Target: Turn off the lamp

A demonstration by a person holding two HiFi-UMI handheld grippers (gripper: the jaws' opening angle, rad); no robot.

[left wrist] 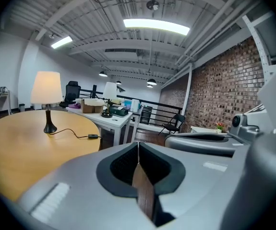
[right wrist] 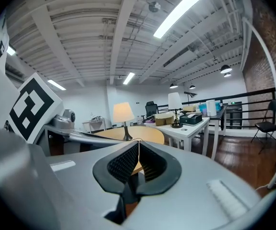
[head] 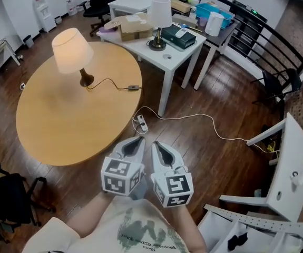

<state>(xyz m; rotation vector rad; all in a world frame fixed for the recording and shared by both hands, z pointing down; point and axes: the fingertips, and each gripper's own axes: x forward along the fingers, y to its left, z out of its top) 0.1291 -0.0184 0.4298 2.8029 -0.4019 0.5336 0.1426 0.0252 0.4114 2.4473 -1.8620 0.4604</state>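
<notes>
Lamp (head: pixel 72 50) is lit, its shade glowing, and stands on the far part of the round bench (head: pixel 61 125). From its base a cord (head: pixel 109 81) runs right across the wood to a small dark switch (head: pixel 134 87) lying near the bench's right edge, just short of the white bench (head: pixel 178 54), where a second lamp (head: pixel 160 13) stands unlit. Both claws are held side by side close to the person's body, over the floor off the near edge of the round bench and well apart from lamp and switch. The left claw (head: pixel 139 139) has its tips together with nothing between them, and the right claw (head: pixel 157 144) is the same — neither holds anything. I judge the step in hand to be the approach: nothing of the task is done, since the shade is bright and no claw is near the cord. The next move seems to call for carrying one claw forward over the bench to the switch and pressing it with closed tips; the right claw looks the handier, as the switch lies on that side. Whether it is a rocker or a button is too small to tell, so the press may need a steadying touch from the other claw — the switch lies loose on smooth wood and could slide.
</notes>
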